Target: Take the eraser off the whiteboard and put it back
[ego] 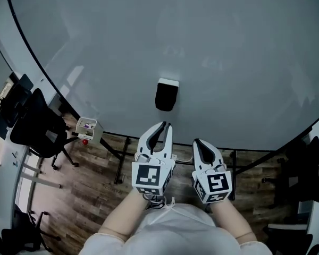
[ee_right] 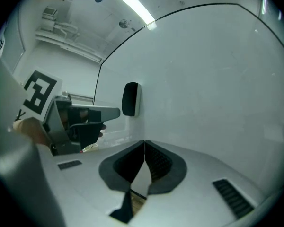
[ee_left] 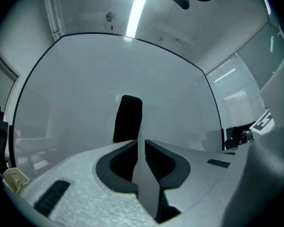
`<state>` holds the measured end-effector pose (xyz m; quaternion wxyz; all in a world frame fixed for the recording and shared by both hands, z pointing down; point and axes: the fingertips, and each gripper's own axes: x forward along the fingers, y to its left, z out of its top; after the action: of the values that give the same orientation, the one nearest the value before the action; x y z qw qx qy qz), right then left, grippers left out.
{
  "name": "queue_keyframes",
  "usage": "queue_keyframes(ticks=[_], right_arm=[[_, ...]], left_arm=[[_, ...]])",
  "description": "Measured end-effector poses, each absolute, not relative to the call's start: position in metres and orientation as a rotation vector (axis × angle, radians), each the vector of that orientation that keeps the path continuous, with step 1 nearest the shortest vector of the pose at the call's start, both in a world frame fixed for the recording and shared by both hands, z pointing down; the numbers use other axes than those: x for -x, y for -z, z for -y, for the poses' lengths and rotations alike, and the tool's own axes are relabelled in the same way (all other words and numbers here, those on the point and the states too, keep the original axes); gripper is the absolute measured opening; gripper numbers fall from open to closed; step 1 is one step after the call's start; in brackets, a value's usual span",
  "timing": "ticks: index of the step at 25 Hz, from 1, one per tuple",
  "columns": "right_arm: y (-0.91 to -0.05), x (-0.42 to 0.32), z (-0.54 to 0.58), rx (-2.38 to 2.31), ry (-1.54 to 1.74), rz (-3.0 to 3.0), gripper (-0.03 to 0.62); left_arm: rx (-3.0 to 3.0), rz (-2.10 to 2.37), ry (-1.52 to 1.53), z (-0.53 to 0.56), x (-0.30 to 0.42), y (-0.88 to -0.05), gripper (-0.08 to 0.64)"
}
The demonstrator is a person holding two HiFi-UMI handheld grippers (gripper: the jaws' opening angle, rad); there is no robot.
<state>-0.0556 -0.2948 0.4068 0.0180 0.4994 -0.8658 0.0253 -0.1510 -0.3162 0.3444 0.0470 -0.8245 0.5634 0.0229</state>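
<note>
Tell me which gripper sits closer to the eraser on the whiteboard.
The left gripper: its tips point just under the black eraser, while the right gripper sits lower and off to the side.

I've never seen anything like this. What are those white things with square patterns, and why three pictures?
No robot here: a person holds two hand tools, the left gripper and the right gripper. One picture comes from a camera on the person's head, looking down; the other two from cameras riding on each tool, looking along its jaws. Both pairs of jaws are closed and empty. Ahead stands a whiteboard with a black eraser stuck on it, untouched. The patterned cubes belong to the tools.
</note>
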Motion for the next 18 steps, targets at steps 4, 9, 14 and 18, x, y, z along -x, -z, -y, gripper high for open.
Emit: queue_keyframes(ticks=[4, 9, 14, 18], right_arm=[[-0.408, 0.058, 0.299, -1.606, -0.076, 2.646, 0.028], [-0.417, 0.061, 0.303, -1.656, -0.101, 2.594, 0.028], [-0.420, 0.064, 0.303, -1.677, -0.104, 2.569, 0.028], [-0.426, 0.066, 0.302, -1.693, -0.132, 2.556, 0.028]], left_arm=[[2.548, -1.706, -0.107, 0.329, 0.155, -0.329, 0.179], [2.516, -1.693, -0.077, 0.344, 0.161, -0.313, 0.265], [2.524, -1.660, -0.020, 0.360, 0.155, -0.308, 0.272], [2.514, -1.673, -0.033, 0.370, 0.153, -0.301, 0.272]])
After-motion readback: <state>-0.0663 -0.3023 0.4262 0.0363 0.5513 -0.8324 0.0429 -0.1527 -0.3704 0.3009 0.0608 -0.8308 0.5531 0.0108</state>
